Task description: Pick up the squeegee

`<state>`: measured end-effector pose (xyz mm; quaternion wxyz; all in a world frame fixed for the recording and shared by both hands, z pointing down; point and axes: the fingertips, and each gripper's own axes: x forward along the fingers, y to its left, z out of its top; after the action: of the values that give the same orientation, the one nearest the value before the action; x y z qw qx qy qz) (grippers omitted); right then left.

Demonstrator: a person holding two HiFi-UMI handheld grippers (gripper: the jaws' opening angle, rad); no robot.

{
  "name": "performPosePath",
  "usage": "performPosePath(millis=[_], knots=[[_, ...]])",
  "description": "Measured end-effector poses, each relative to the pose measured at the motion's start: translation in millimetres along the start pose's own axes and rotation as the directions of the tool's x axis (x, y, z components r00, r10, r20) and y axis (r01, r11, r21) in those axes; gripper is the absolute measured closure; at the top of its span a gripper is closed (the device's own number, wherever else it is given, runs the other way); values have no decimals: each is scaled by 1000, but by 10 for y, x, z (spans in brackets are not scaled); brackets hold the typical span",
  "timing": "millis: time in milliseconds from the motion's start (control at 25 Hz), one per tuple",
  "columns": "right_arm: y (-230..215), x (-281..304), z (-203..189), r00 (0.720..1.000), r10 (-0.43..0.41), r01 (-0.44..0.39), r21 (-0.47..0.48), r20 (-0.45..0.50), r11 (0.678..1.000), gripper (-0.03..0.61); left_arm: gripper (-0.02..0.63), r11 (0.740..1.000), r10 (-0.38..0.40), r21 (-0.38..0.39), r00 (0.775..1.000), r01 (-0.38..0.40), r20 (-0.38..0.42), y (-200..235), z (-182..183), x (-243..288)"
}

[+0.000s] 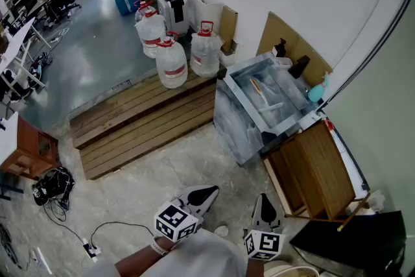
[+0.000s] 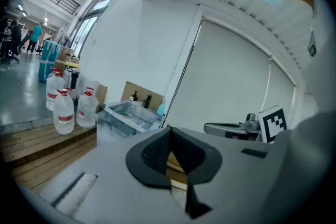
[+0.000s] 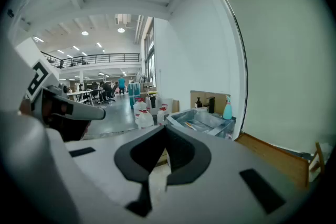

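Both grippers are held low and close to the person, well apart from the work area. The left gripper (image 1: 206,192) has its jaws closed tip to tip with nothing between them. The right gripper (image 1: 264,204) is in the same state, jaws together and empty.

The squeegee cannot be positively identified at this range. The likeliest place for it is the metal basin (image 1: 233,126) against the wall, beside the teal spray bottle (image 1: 317,90). Two slim items lie in the basin: a pale bar (image 1: 271,107) and an orange-marked stick (image 1: 256,85). Either could be the tool or part of it, but both are too small to confirm.

Handling, as a judgement:
- **Weight and stiffness:** a squeegee should be light, with a stiff handle and a soft rubber blade that bends under pressure.
- **Surface:** because it lies in a basin it may be wet, so the handle could be slippery (a firm, square closure is advised).
- **Where to grip:** take hold on the handle close to the head, across its narrow section. Avoid the blade, which would deform and slide out.
- **Clearance:** the basin wall limits the approach, so coming in from above looks cleanest.
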<state>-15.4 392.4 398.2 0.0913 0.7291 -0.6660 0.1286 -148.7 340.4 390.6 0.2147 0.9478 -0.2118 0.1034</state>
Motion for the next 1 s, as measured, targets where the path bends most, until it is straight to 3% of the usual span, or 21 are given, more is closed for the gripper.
performPosePath(millis=[240,440,800,1000], knots=[[-248,-257,-100,1000,27,-27,0,-3,1000,572,611,999,9,41,1000,-8,-12,-418,-125,132],[-343,-317,-121,999,33,-33,56,2,998,572,611,1000,8,21,1000,-7,-22,-506,-202,126],[29,100,130,997,80,-80,-4,12,997,572,611,1000,12,0,999,-12,35,-68,7,-58],[243,309,231,998,58,-57,-22,31,998,572,611,1000,14,-14,997,-13,73,290,74,-320]])
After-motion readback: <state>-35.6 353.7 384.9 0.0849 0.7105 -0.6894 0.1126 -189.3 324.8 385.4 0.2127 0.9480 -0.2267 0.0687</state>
